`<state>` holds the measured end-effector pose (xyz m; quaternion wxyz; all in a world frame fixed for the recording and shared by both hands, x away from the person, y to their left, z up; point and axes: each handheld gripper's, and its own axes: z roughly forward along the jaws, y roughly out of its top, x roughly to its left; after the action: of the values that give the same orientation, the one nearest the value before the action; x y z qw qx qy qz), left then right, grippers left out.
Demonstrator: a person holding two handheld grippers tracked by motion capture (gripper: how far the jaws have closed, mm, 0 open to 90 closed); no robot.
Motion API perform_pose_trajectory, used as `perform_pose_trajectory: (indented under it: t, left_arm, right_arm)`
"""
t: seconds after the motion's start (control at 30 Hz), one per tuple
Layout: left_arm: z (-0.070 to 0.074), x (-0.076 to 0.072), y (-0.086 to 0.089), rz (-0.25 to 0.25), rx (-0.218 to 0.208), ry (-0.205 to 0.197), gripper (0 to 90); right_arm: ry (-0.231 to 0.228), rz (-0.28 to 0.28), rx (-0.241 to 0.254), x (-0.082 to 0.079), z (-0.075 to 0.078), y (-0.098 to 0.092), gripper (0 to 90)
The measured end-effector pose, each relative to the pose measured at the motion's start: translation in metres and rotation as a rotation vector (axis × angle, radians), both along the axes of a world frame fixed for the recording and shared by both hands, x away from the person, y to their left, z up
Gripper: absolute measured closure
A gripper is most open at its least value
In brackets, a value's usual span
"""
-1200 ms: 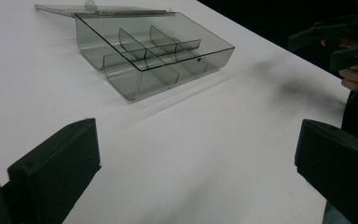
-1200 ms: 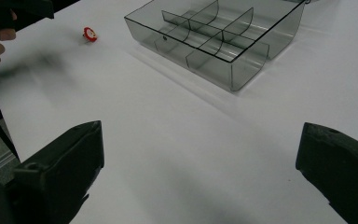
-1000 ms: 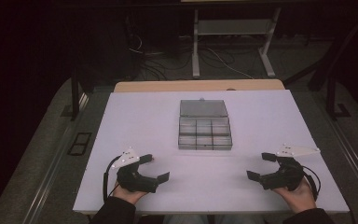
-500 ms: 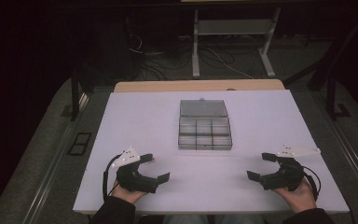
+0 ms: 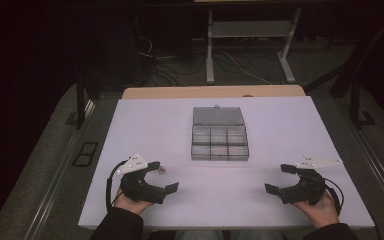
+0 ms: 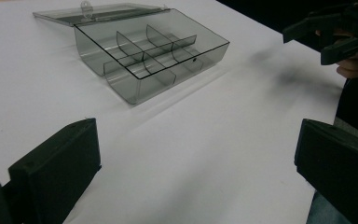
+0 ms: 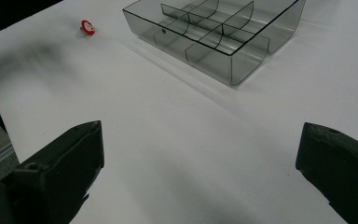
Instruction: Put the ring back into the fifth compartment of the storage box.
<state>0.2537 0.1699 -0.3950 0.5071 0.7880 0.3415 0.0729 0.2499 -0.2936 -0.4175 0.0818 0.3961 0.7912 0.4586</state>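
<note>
While both hands rest at the near edge of the white table [image 5: 290, 120], the left gripper [image 5: 162, 176] sits with its jaws spread wide and nothing between them, and the right gripper [image 5: 280, 179] matches it, jaws wide apart and bare. Between them, farther out at mid-table, there's the clear compartment box [image 5: 220, 142], its lid [image 5: 218, 116] thrown back flat on the far side.

From above the box is just a grey grid, but the left gripper view brings out its curved dividers and the latch tab on the lid [image 6: 98, 11], and catches the right gripper [image 6: 340, 35] across the way in the upper corner. Now the right gripper view adds something else: a small red-and-white piece [image 7: 87, 27] lying on the table well apart from the box [image 7: 214, 32]. In the high view that piece [image 5: 161, 169] is a faint speck just beside the left gripper's jaws. What it is, I can't tell.

Beyond the table, a tan board edge [image 5: 215, 92], then a dark room with cables on the floor [image 5: 230, 62] and a pale metal stand [image 5: 247, 35].

Compared with a second ago, nothing has shifted: same hands, same box.
</note>
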Motion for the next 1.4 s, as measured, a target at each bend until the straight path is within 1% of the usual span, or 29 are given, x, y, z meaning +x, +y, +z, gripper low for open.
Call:
perform_pose_trajectory:
  t: [0.17,0.2,0.27,0.3,0.37,0.4,0.57,0.63,0.8,0.9,0.97,1.17,1.4]
  left_arm:
    - [0.004,0.004,0.002,-0.008,0.019,0.003,0.0]
    - [0.005,0.005,0.002,-0.013,0.025,0.014,0.0]
    - [0.006,0.006,0.002,-0.017,0.032,0.020,0.0]
    - [0.007,0.008,0.002,-0.022,0.048,0.030,0.0]
    - [0.007,0.009,0.002,-0.022,0.053,0.033,0.0]
    - [0.008,0.011,0.001,-0.028,0.063,0.039,0.0]
    - [0.009,0.015,0.002,-0.030,0.081,0.045,0.0]
    - [0.011,0.018,0.003,-0.029,0.097,0.049,0.0]
    - [0.014,0.024,0.006,-0.030,0.113,0.054,0.0]
    - [0.013,0.026,0.007,-0.028,0.121,0.059,0.0]
    - [0.012,0.029,0.008,-0.030,0.136,0.066,0.0]
    - [0.011,0.035,0.009,-0.023,0.139,0.083,0.0]
    - [0.007,0.044,0.013,-0.014,0.173,0.097,0.0]
  right_arm:
    - [0.001,0.001,-0.002,0.000,-0.001,0.000,0.5]
    - [0.000,0.002,-0.004,0.000,-0.001,0.000,0.5]
    - [0.002,0.001,-0.004,0.000,-0.001,0.000,0.5]
    - [0.002,0.001,-0.004,0.000,-0.001,0.000,0.5]
    - [0.003,0.002,-0.006,0.000,-0.001,0.000,0.5]
    - [0.002,0.003,-0.007,0.000,-0.001,0.000,0.5]
    - [0.006,0.002,-0.009,0.000,-0.001,0.001,0.5]
    - [0.007,0.002,-0.010,0.000,-0.001,0.001,0.5]
    - [0.007,0.001,-0.012,0.000,-0.001,0.001,0.5]
    - [0.007,0.001,-0.013,0.000,-0.002,0.001,0.5]
    - [0.007,0.000,-0.013,0.000,-0.002,0.001,0.5]
    - [0.005,0.003,-0.015,0.000,-0.002,0.001,0.5]
    - [0.005,0.003,-0.017,0.000,-0.002,0.001,0.5]
